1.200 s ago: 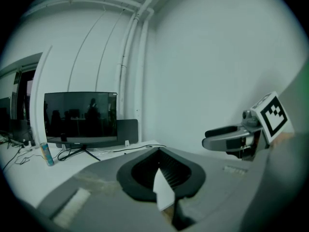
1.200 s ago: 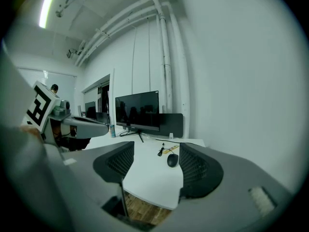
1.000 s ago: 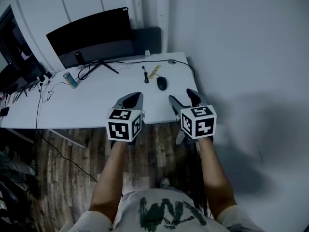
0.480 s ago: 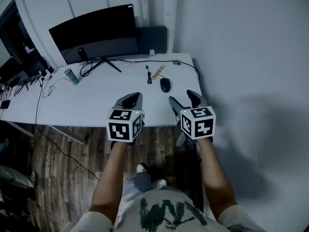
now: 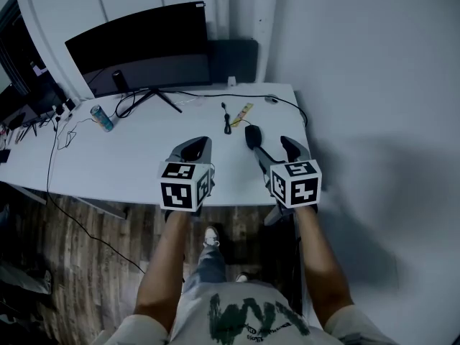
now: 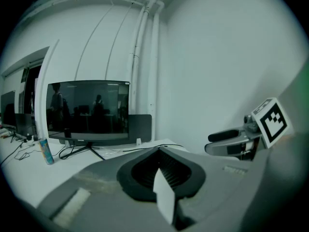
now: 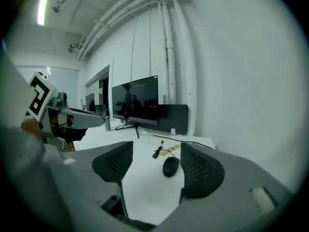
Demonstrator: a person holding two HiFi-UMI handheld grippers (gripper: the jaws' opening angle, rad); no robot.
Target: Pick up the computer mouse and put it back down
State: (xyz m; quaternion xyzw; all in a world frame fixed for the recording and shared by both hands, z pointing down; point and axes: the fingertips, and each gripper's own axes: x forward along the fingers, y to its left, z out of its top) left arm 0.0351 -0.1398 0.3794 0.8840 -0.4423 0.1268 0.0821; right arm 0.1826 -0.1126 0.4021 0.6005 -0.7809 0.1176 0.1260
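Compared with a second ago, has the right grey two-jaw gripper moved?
Yes: the right gripper came forward over the white desk, nearer the black computer mouse.

Between the spread jaws of my right gripper (image 5: 272, 144) the white desk (image 5: 136, 157) lies bare up to the computer mouse (image 7: 170, 166). A coiled cable (image 5: 227, 123) and a yellow strip (image 5: 245, 111) crowd its far left, and the wall (image 5: 374, 85) stands close on the right. The near-left desk is open. The monitor (image 5: 140, 49) and a can (image 5: 102, 118) stand far off.
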